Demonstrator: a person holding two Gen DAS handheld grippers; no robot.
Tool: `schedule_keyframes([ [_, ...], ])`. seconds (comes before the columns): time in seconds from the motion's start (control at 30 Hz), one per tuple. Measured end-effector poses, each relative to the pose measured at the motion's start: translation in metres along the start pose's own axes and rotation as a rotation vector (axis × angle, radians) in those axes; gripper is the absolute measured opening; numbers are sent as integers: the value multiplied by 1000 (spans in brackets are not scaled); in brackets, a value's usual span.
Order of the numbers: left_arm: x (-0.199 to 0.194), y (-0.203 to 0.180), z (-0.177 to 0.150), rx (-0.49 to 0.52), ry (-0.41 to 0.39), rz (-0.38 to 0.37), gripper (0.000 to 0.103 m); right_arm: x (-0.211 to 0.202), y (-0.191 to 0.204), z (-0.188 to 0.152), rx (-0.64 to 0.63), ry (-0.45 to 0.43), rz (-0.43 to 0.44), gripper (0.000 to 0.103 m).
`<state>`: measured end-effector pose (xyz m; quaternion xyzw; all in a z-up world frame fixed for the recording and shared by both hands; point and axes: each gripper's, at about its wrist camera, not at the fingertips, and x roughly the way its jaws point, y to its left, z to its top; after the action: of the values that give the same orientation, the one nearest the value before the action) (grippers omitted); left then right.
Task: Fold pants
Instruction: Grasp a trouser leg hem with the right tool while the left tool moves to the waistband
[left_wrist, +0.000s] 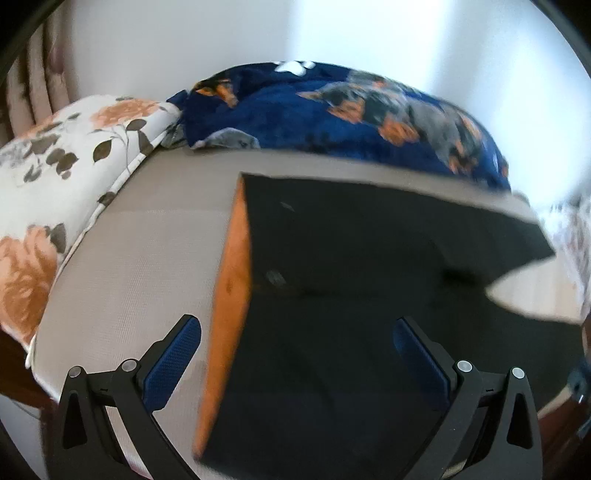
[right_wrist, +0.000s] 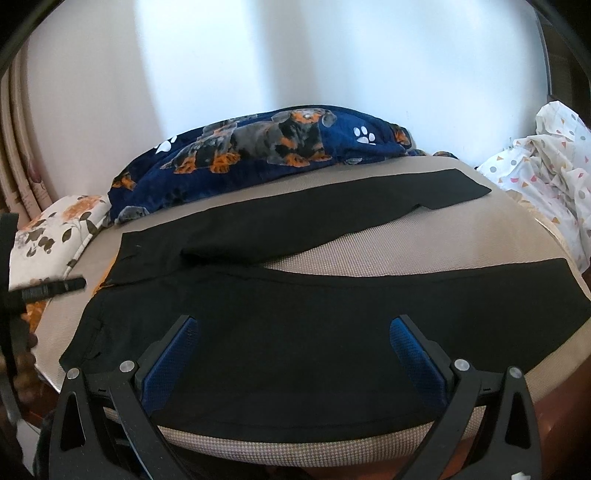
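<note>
Black pants (right_wrist: 295, 332) lie spread flat on a beige mattress (right_wrist: 461, 236), waist at the left, both legs running right and parted in a V. The left wrist view shows the waist end (left_wrist: 369, 295) close up, with an orange waistband lining (left_wrist: 229, 314) along its left edge. My left gripper (left_wrist: 295, 350) is open, low over the waist, one finger over the mattress (left_wrist: 129, 258) and one over the cloth. My right gripper (right_wrist: 295, 350) is open over the near leg. The left gripper's tip (right_wrist: 55, 286) shows at the left in the right wrist view.
A navy dog-print blanket (right_wrist: 277, 147) lies bunched along the far edge by the white wall. A floral pillow (left_wrist: 55, 177) sits at the left. A white spotted sheet (right_wrist: 546, 173) is heaped at the right. The mattress's near edge (right_wrist: 295, 448) is just below the right gripper.
</note>
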<state>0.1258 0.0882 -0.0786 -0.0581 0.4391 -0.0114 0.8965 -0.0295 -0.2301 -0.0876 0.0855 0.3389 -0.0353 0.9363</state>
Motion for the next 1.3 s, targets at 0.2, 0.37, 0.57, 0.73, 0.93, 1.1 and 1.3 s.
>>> schedule_keyframes([
  [0.2,40,33,59,53,6,-139,103,11,2,6,-8,24,-10,103],
  [0.37,88,37,102,157,30,-132,98,31,11,7,-48,76,-13,103],
  [0.57,154,57,141,193,131,-140,63,51,12,10,-61,127,-40,103],
  [0.73,188,67,146,184,201,-157,63,60,13,15,-69,144,-48,103],
  [0.93,209,63,148,189,224,-219,59,70,17,13,-87,177,-54,103],
  [1.1,195,53,142,185,171,-185,11,73,18,17,-76,177,-54,103],
  [1.3,136,42,129,136,-8,-205,10,75,12,40,0,165,31,103],
])
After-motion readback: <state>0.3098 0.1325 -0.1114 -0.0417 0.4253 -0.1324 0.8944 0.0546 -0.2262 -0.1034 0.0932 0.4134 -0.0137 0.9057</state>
